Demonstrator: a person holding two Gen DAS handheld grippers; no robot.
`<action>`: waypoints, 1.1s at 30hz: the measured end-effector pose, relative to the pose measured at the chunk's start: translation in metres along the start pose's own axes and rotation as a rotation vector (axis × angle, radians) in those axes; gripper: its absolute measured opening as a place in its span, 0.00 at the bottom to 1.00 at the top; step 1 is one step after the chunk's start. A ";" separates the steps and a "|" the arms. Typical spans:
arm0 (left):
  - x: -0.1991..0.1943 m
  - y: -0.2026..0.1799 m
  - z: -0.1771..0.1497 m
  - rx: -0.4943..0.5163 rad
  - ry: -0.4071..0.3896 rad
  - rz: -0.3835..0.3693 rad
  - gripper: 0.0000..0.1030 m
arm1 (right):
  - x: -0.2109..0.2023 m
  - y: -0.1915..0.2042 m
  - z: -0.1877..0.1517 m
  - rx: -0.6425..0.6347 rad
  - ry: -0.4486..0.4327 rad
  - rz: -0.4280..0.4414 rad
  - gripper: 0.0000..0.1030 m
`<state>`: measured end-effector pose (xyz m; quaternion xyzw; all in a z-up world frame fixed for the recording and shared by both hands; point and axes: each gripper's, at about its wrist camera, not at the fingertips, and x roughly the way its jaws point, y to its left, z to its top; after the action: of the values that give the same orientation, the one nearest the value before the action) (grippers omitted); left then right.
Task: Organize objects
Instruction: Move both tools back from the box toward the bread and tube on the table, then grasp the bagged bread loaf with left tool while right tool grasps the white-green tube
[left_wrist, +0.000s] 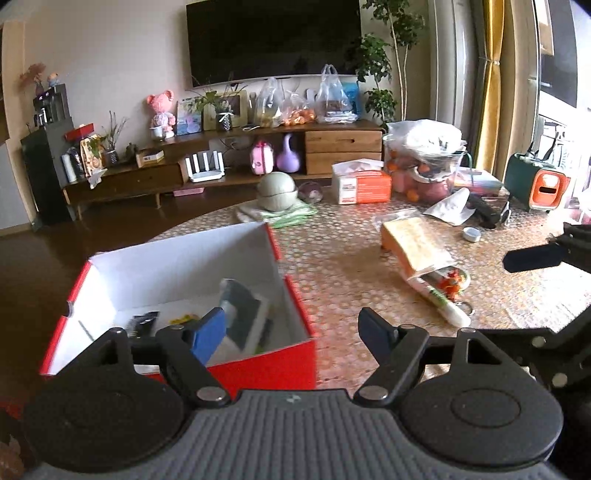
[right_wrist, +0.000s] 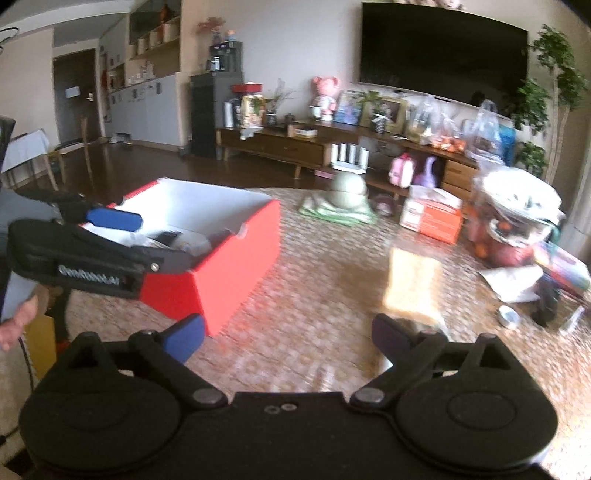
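Left tongs (left_wrist: 291, 332): jaws apart, nothing between them, hovering over the near right corner of the red box (left_wrist: 258, 369). Box is open-topped with a white inside and sits at the left edge of the worktop (left_wrist: 332, 266). Contents are blurred: something dark, something yellow and a grey-white flat item leaning inside; can't identify them.

Right tongs (right_wrist: 288, 336): jaws wide apart, empty, above bare worktop to the right of the box. Right view is motion-blurred.

Loose on the worktop, well clear of the box: bread bag (left_wrist: 417, 243) mid-right, with a long white packet (left_wrist: 443, 295) touching its near end. Small round tin (left_wrist: 472, 233) just past the bread. Orange tissue box (left_wrist: 360, 184) at the far edge, with a clear tub of fruit (left_wrist: 424, 173) beside it. Grey-green bowls (left_wrist: 277, 192) stacked on a folded green cloth (left_wrist: 284, 214) at far centre.

A hand (right_wrist: 14, 321) shows at the left edge in the right view.
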<state>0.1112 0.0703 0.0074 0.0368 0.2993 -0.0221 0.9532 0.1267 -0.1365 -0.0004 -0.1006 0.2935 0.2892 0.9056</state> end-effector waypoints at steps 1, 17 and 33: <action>0.002 -0.005 0.000 -0.001 0.000 -0.004 0.78 | -0.001 -0.006 -0.004 0.006 0.001 -0.013 0.94; 0.048 -0.081 0.008 -0.033 0.035 -0.105 0.90 | 0.005 -0.073 -0.048 0.114 0.027 -0.110 0.94; 0.126 -0.132 0.048 -0.026 0.065 -0.091 1.00 | 0.050 -0.092 -0.069 0.084 0.059 -0.127 0.88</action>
<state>0.2340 -0.0680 -0.0329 0.0113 0.3319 -0.0602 0.9413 0.1808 -0.2122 -0.0846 -0.0892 0.3250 0.2157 0.9165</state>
